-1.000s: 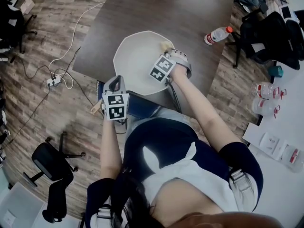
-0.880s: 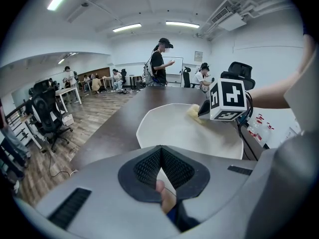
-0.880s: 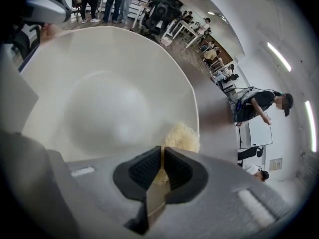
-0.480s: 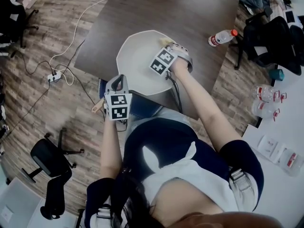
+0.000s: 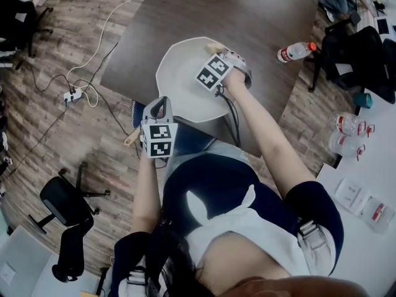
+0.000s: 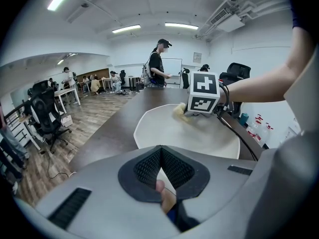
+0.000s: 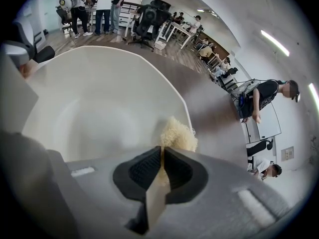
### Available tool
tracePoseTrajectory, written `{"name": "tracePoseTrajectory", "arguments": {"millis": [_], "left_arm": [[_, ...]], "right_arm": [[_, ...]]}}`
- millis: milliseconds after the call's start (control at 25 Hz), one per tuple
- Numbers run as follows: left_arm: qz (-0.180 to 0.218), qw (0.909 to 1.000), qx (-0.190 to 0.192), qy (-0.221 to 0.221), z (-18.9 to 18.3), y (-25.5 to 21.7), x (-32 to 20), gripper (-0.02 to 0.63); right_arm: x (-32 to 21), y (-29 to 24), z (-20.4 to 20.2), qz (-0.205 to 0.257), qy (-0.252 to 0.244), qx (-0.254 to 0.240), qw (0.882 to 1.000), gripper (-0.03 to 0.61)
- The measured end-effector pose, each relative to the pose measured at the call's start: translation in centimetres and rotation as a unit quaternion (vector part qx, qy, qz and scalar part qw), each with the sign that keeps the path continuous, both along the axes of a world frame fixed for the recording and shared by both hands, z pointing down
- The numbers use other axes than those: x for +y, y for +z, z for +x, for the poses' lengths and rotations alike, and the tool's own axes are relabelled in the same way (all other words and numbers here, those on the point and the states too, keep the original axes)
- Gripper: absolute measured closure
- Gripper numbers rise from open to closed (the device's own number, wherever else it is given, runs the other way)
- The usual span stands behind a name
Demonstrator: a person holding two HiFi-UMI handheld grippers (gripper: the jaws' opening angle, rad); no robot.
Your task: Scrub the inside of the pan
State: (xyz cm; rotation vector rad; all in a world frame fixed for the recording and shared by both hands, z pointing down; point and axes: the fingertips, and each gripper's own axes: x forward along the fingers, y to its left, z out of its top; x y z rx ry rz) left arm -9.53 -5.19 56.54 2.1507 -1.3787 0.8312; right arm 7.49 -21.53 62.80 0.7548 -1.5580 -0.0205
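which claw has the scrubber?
The right claw: it is shut on the yellow fuzzy scrubber, which is inside the white pan. The left claw has no scrubber; it is shut on the pan's tan handle.

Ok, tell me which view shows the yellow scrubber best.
Right gripper view: the fluffy yellow scrubber sits centre, clamped in the right tool at the white pan rim. Head view shows a sliver past the tool; left gripper view shows it small, far off.
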Motion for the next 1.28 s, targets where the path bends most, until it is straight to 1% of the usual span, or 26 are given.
{"name": "tracePoseTrajectory", "arguments": {"millis": [160, 360, 480, 640, 720, 960, 1120, 1280], "left_arm": [[0.005, 1.0000, -0.001, 0.007, 0.1, -0.4, -0.4, 0.609], [0.006, 0.9997, -0.018, -0.013, -1.6, -0.3, -0.6, 0.609], [0.005, 0.9997, -0.015, -0.018, -2.6, -0.6, -1.2, 0.609], [-0.010, 0.9996, -0.016, -0.020, -3.3, -0.2, -1.4, 0.609], [-0.019, 0.9997, -0.012, -0.010, -3.0, -0.1, -1.3, 0.609], [-0.047, 0.9978, 0.010, 0.045, -2.5, 0.1, -0.5, 0.609], [-0.061, 0.9965, 0.016, 0.055, -2.8, 0.3, 0.0, 0.609], [-0.064, 0.9958, 0.017, 0.063, -2.7, 0.4, 0.1, 0.609]], "right_arm": [[-0.4, 0.0, -0.5, -0.007, 0.009, -0.018, 1.000, 0.560], [-0.6, 0.0, -1.2, -0.001, -0.010, -0.023, 1.000, 0.560], [-0.7, 0.2, -1.5, -0.001, -0.022, -0.022, 1.000, 0.560], [-0.9, 0.4, -2.0, 0.002, -0.036, -0.026, 0.999, 0.560], [-1.0, 0.5, -2.2, 0.004, -0.041, -0.030, 0.999, 0.560], [-1.4, 0.7, -3.5, -0.001, -0.044, -0.045, 0.998, 0.560], [-1.6, 0.8, -4.3, -0.007, -0.048, -0.054, 0.997, 0.560], [-1.7, 0.9, -4.8, -0.014, -0.055, -0.062, 0.996, 0.560]]}}
